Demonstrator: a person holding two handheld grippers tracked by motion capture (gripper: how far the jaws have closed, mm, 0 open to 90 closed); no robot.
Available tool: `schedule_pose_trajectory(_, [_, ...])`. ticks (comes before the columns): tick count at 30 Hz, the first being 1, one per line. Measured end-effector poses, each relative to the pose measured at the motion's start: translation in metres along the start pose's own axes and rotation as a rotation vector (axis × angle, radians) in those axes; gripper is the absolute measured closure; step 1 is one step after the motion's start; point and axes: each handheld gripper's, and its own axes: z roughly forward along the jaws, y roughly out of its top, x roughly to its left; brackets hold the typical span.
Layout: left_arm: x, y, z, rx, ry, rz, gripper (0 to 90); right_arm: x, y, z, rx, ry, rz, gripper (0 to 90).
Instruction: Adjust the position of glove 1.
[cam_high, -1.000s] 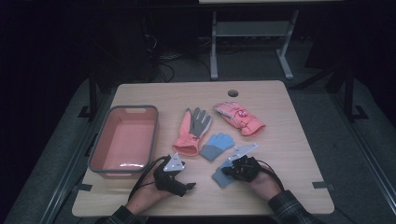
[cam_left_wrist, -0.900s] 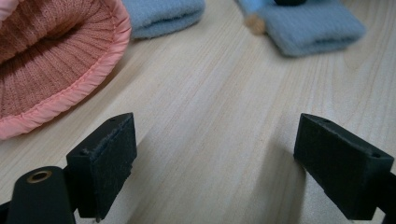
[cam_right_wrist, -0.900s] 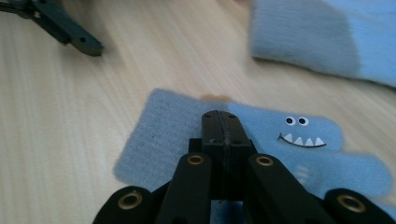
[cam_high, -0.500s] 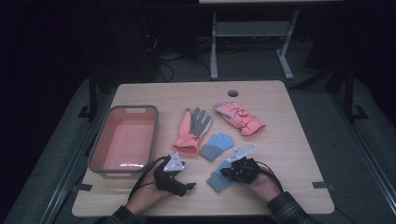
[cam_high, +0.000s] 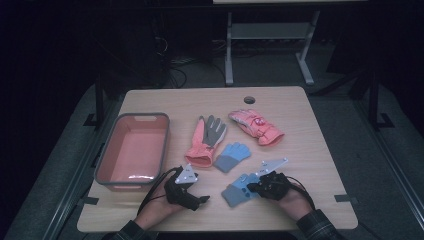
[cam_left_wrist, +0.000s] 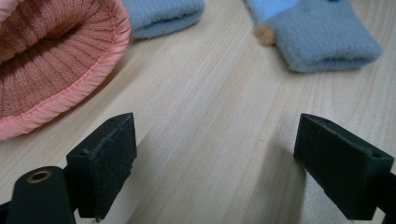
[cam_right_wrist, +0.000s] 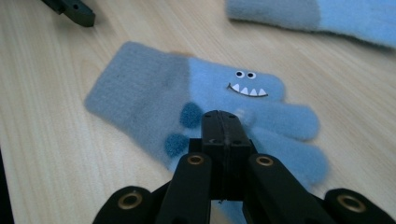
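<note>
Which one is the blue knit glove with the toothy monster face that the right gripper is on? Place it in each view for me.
High view: blue knit monster-face glove lies near the front edge, under the right gripper.
Left gripper view: its grey-blue cuff sits top right.
Right gripper view: centre, face up.
Shared landmark: the second blue knit glove beside it.

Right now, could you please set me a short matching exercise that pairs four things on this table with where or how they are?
Things:
1. bin
2. monster glove
3. right gripper
4. left gripper

States:
A. jaws wide apart over bare wood
B. at the table's left side
C. jaws pressed together
D. flat on the table, toothy face up

Pairs: 1-B, 2-D, 3-C, 4-A
</note>
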Motion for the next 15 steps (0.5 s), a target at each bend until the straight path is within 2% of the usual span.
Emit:
schedule_pose_trajectory(2, [0.000,0.000,0.000,-0.005,0.000,-0.004,12.3,0.000,0.001,-0.004,-0.014,-0.010,-0.004,89.7])
schedule_pose_trajectory(5, [0.000,0.000,0.000,-0.001,0.000,0.001,12.3,-0.007,-0.002,-0.012,-0.042,-0.030,0.017,89.1])
schedule_pose_trajectory(8, [0.000,0.000,0.000,-0.003,-0.001,-0.001,12.3,-0.015,-0.009,-0.019,-0.069,-0.050,0.046,80.6])
schedule_pose_trajectory(15, [0.000,0.000,0.000,-0.004,-0.001,0.000,12.3,-0.034,-0.028,-0.033,-0.109,-0.126,0.080,52.8])
